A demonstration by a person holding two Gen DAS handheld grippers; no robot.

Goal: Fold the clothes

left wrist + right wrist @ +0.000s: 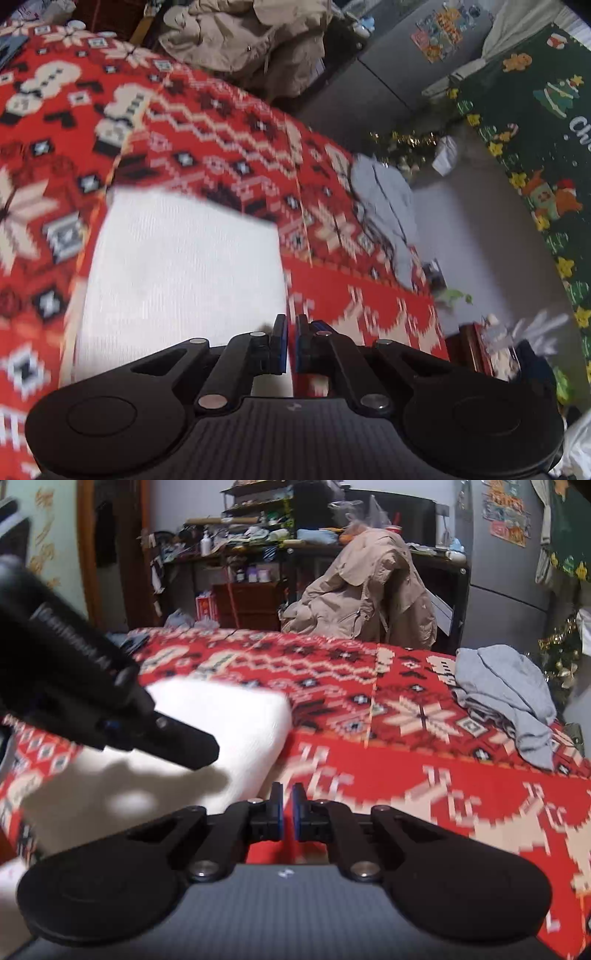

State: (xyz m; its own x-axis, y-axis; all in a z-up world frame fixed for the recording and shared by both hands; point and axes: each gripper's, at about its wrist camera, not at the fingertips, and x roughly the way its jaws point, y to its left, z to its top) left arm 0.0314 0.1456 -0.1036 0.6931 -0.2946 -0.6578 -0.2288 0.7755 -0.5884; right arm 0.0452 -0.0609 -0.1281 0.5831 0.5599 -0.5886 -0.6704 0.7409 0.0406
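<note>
- The white garment (181,273) lies folded into a blocky rectangle on the red cloth (229,147); its fabric is finely ribbed and its far edge is straight and thick.
- The red cloth covers the bench and carries a knit-look pattern in cream and black: snowflakes, zigzags, snowmen and reindeer.
- The left hand-held gripper (291,343) is black with blue pads; its jaws stand almost together with only a thin slit between them. It sits at the garment's near right corner, but whether the pads pinch the fabric cannot be told.
- The right hand-held gripper (287,812) is of the same build, its jaws nearly closed with nothing visible between them, hovering over the red cloth just beside the garment's (221,720) right edge.
- In the right wrist view the left hand-held gripper (184,746) reaches in from the left and throws a soft shadow on the white fabric.
- A crumpled grey garment (509,690) lies in a loose heap near the bench's far right corner, well apart from the white one.
- A creased beige jacket (365,594) is draped over a chair behind the bench.
</note>
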